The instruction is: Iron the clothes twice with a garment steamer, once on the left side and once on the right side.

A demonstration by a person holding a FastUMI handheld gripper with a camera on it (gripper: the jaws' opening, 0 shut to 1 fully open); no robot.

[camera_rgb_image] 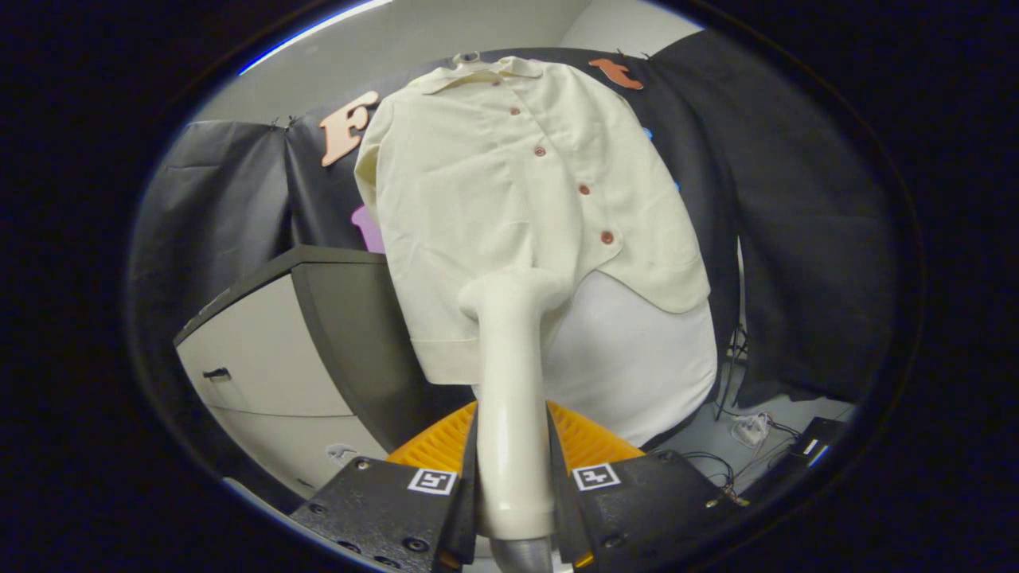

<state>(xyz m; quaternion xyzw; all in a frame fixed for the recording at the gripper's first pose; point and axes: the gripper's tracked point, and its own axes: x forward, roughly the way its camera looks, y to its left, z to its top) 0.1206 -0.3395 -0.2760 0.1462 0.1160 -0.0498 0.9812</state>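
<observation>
While the gripper (513, 485) pointed up toward the hanging garment, its two fingers stood close together with the handle of the garment steamer (511, 382) clamped between them, both inner faces pressing on the handle's sides. Each finger (398, 497) carried a small square marker on its top face. The steamer's pale handle ran straight ahead from between the jaws, and its wider head sat at the far end, resting against the lower front of the shirt (509, 199) just beside the bottom of the button placket. A grey end of the handle showed behind the fingers, nearest the camera.

The cream shirt hung ahead of and above the jaws, collar at the top, with a row of reddish-brown buttons running down its front. It lay over a white padded board (637, 358) whose rounded lower part showed beyond the shirt's hem, ahead of the jaws and to their right. An orange ribbed part (585, 438) sat directly under the handle, just ahead of the fingers. To the left of the jaws stood a pale cabinet (263, 358) with a dark top. Cables (748, 430) lay on the floor to the right of the jaws.
</observation>
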